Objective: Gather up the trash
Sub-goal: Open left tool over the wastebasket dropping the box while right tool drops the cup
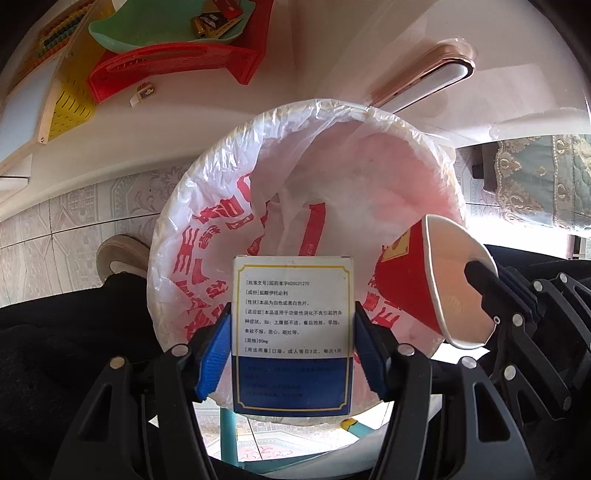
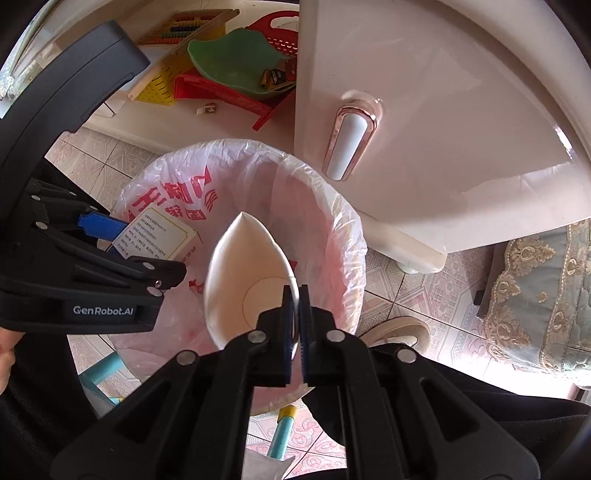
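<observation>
My left gripper (image 1: 291, 332) is shut on a white and blue medicine box (image 1: 291, 314), its blue pads pressing the box's two sides, held over the trash bin (image 1: 207, 173) lined with a white bag printed in red. My right gripper (image 2: 295, 295) is shut on the rim of a squashed red paper cup (image 2: 247, 273), white inside, hanging above the same trash bin (image 2: 343, 236). In the left wrist view the paper cup (image 1: 410, 280) and the right gripper (image 1: 480, 280) sit at the right. In the right wrist view the medicine box (image 2: 159, 236) and the left gripper (image 2: 122, 236) show at the left.
A white cabinet door with a rose-gold handle (image 2: 351, 144) stands close behind the bin. On the shelf beyond lie a red basket (image 1: 166, 66), a green tray (image 1: 162, 29) and a yellow basket (image 1: 70, 107). A shoe (image 1: 122, 258) and a teal stool leg (image 1: 229, 432) are on the tiled floor.
</observation>
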